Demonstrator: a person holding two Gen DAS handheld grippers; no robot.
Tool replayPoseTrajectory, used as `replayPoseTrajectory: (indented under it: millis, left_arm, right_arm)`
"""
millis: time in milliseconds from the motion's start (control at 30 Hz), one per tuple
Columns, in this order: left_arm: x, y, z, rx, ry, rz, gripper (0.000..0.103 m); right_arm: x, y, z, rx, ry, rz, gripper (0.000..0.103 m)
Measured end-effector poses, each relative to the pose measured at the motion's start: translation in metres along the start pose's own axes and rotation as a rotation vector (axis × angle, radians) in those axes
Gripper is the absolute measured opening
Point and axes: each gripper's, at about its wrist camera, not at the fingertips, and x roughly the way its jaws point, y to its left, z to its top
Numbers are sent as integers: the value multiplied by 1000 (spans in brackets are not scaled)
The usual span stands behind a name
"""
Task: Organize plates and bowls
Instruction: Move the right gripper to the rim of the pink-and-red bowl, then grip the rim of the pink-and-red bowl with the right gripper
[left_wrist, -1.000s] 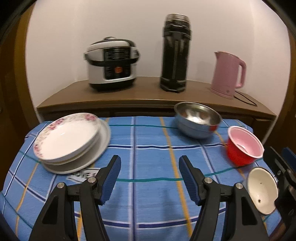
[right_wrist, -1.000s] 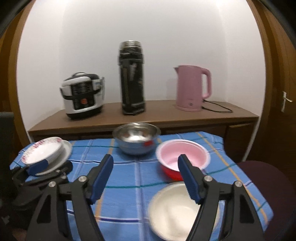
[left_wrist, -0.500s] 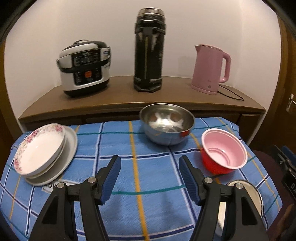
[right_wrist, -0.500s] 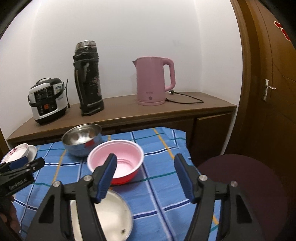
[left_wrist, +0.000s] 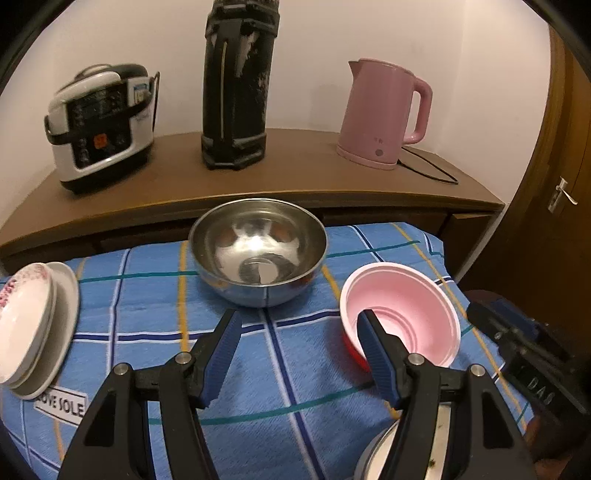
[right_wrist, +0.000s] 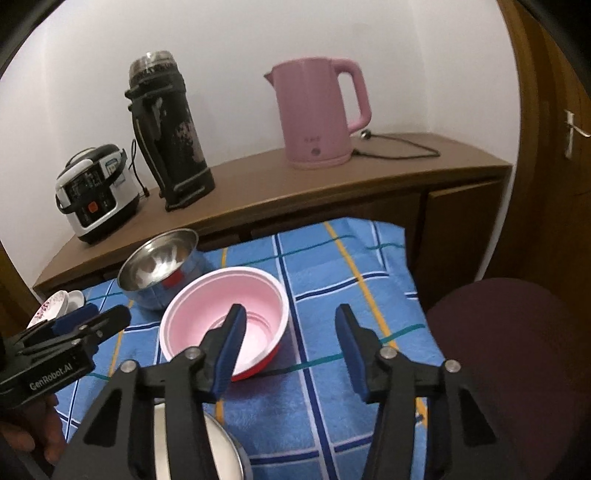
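though both tongs gape empty, the right gripper (right_wrist: 289, 347) hangs nearer the pink-lined red plastic bowl (right_wrist: 225, 317), just ahead-left; the left gripper (left_wrist: 297, 354) faces the steel bowl (left_wrist: 258, 254).

left wrist: low, facing sideboard (left_wrist: 295, 173) | right wrist: likewise | shared: pink bowl (left_wrist: 402, 306)

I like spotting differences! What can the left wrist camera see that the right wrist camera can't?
Only the left wrist view shows the white label on the blue cloth. Only the right wrist view shows the dark red chair seat. Both show the steel bowl, the pink bowl, the plate stack, the pink kettle and both open grippers: left gripper, right gripper.
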Motion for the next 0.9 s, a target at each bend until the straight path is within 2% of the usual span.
replayPoseTrajectory:
  millis: [167, 300, 333, 400, 533, 633, 767, 900]
  left_arm:
    - [11, -7, 9, 34, 8, 8, 67]
    - [20, -10, 8, 33, 39, -16, 66]
    - [22, -11, 7, 43, 44, -14, 64]
    - [26, -17, 5, 72, 56, -11, 46]
    - [38, -26, 5, 94, 89, -26, 41]
    - [46, -29, 5, 106, 106, -33, 32]
    - [55, -32, 7, 94, 138, -67, 12]
    - [56, -34, 8, 79, 133, -75, 10]
  right_arm:
    - [15, 2, 6, -28, 52, 7, 44]
    - [29, 1, 6, -36, 104, 14, 39]
    - [32, 1, 6, -38, 118, 17, 38]
    - [37, 2, 4, -47, 142, 20, 34]
    - [45, 3, 2, -54, 177, 24, 27]
    - [50, 2, 2, -49, 198, 25, 24]
    - [52, 5, 3, -55, 209, 44, 15]
    - [51, 9, 5, -72, 211, 30, 12]
